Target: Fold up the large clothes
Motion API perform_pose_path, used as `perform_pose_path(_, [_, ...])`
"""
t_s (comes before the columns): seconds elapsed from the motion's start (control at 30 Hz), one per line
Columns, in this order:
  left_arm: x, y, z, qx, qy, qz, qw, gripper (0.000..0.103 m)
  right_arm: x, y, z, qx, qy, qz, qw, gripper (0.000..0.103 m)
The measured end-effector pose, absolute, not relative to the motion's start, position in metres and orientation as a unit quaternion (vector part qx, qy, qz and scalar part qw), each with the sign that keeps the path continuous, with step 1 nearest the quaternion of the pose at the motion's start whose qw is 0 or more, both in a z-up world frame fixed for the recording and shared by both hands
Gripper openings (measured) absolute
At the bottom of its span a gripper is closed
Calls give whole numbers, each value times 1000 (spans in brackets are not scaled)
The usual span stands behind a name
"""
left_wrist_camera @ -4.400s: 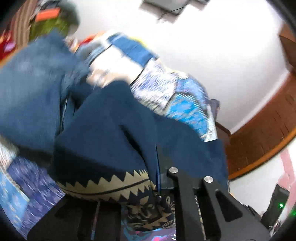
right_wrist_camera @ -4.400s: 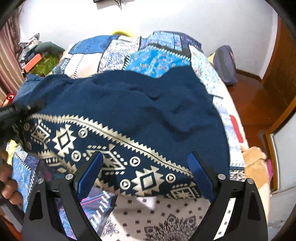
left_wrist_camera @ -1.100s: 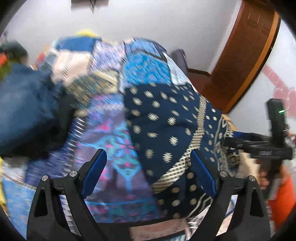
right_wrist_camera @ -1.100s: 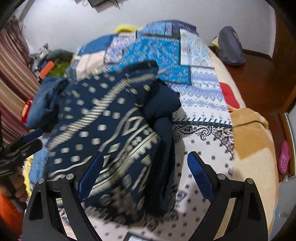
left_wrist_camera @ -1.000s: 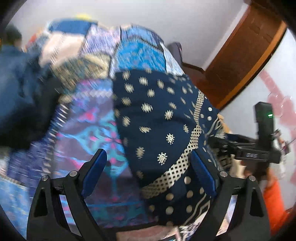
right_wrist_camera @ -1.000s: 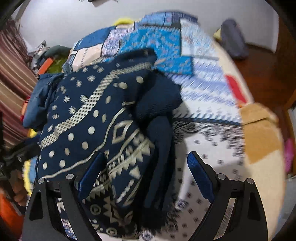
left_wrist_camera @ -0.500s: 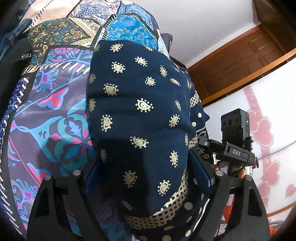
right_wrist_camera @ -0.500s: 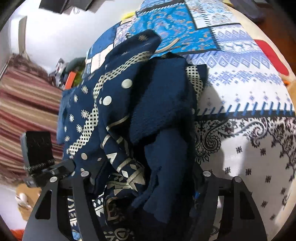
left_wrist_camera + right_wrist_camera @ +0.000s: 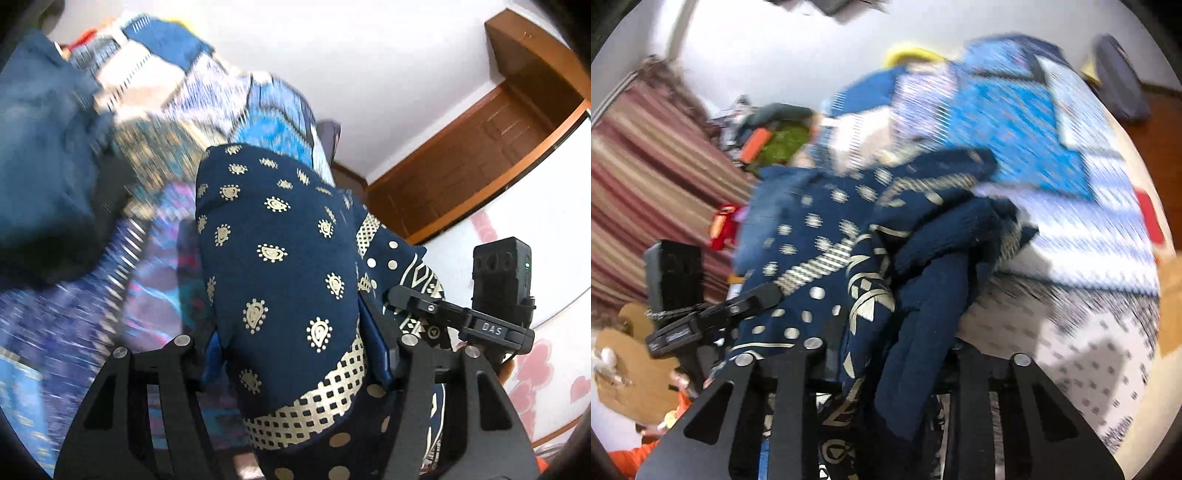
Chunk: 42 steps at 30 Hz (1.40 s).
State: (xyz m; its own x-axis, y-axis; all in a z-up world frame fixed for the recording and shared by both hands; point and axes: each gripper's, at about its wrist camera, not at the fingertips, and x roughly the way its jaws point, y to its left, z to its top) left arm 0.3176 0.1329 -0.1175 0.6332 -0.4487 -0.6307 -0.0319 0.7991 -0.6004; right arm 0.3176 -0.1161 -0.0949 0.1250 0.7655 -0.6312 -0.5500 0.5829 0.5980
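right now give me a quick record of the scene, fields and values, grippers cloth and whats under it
cloth: navy garment with gold print, bunched in a thick folded bundle
left gripper: shut on the garment, a finger either side of the bundle
right gripper: shut on the garment, plain navy side draped between its fingers
surface: patchwork bedspread, blurred by motion
nearby: blue clothes pile left of the garment
background: wooden door, striped curtain

The bundled navy garment (image 9: 280, 280) fills the gap in both tongs, a heap of blue clothes (image 9: 40, 155) crowds the bed's left side, and the white-patterned bedspread (image 9: 1082, 325) to the right lies open.
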Motion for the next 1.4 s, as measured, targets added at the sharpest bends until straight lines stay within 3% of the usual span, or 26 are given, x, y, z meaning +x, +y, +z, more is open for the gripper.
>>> perform_pose_path(0.17, [293, 183, -56, -252, 364, -117, 889, 60, 297, -51, -33, 91, 416, 489, 761, 22])
perform_pose_path(0.3, [284, 232, -27, -218, 339, -102, 909, 58, 295, 7, -23, 68, 398, 498, 767, 22])
perform_pose_path(0.4, [287, 268, -45, -209, 362, -75, 905, 58, 299, 41, -52, 65, 425, 489, 759, 23])
perform_pose_path(0.57, [280, 302, -121, -214, 428, -33, 877, 58, 308, 97, -138, 13, 523, 460, 717, 31])
perform_pose_path(0.67, [273, 307, -145, -216, 434, -34, 874, 57, 309, 107, -170, -11, 538, 436, 721, 65])
perform_pose_path(0.73, [267, 306, -147, -198, 428, -31, 881, 58, 309, 106, -176, -24, 526, 423, 738, 94])
perform_pose_path(0.8, [263, 304, -146, -200, 427, -32, 881, 58, 314, 104, -184, -17, 523, 420, 741, 103])
perform_pose_path(0.9, [267, 306, -150, -204, 427, -28, 880, 58, 325, 98, -200, 60, 560, 444, 697, 103])
perform_pose_path(0.97, [267, 307, -150, -207, 428, -26, 879, 58, 328, 98, -205, 87, 567, 460, 677, 95])
perform_pose_path(1.0, [266, 305, -149, -207, 429, -25, 879, 58, 327, 99, -204, 97, 564, 483, 663, 71])
perform_pose_path(1.13, [263, 290, -131, -169, 424, -26, 889, 54, 321, 89, -190, 97, 548, 501, 663, 40])
perform_pose_path(1.23, [262, 266, -104, -122, 405, -30, 906, 50, 317, 83, -171, 95, 537, 494, 677, 33])
perform_pose_path(1.4, [261, 258, -51, -93, 363, -36, 926, 47, 317, 74, -119, 93, 503, 490, 706, 32])
